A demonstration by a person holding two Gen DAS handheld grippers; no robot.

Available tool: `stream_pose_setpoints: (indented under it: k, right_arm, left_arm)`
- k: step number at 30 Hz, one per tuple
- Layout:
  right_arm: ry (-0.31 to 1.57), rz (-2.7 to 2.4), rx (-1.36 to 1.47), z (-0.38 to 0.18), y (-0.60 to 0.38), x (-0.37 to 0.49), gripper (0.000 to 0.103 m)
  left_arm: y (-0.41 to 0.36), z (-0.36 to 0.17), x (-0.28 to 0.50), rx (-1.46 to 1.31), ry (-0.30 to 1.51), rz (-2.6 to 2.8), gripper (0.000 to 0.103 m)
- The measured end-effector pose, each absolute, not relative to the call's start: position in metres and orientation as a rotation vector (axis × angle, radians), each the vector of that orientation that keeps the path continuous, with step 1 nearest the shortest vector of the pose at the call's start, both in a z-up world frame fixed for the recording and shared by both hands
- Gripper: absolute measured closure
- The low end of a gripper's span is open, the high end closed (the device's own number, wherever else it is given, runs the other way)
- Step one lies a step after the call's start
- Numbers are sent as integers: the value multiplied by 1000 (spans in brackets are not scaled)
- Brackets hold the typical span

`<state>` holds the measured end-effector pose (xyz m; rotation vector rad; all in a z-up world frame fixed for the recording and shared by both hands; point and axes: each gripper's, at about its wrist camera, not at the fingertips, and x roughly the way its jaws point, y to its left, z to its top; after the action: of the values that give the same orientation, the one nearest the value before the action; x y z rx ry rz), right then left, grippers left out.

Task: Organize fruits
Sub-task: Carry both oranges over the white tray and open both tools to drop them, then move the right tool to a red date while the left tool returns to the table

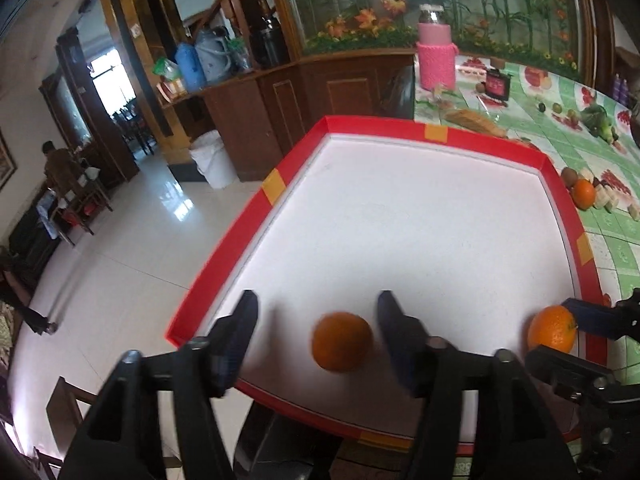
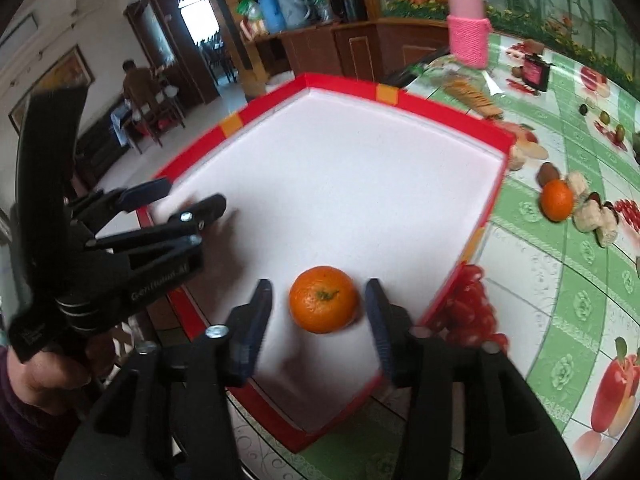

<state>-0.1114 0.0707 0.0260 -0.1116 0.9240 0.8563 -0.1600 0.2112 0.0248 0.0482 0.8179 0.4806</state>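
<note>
Indoors: red-walled white tray (image 1: pixel 224 240) on green fruit-print tablecloth (image 2: pixel 560 280).

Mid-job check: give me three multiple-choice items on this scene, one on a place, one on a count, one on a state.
1. Where is the loose orange that lies outside the tray?
A. on the floor
B. on the green tablecloth, right of the tray
C. on top of a pink jar

2. How many oranges lie inside the tray?
A. one
B. two
C. four

3. How do the right tongs stand?
A. open, astride an orange
B. shut on an orange
C. shut on nothing

Answers:
1 B: it sits on the cloth past the tray's right edge.
2 B: one near orange lies between the left tongs, and a second orange lies between the right tongs.
3 A: a white gap shows on each side of the fruit.
</note>
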Motion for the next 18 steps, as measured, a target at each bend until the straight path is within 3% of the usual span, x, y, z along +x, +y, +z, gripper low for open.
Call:
stream_pose_setpoints:
  k: [6,18]
  right_arm:
    - [841,816,14,44,31,-99,42]
    - [836,707,145,44,-25,-77,40]
  left_arm:
    - [207,36,-164,59,778,497,25]
    - [182,41,-155,99,778,463,24]
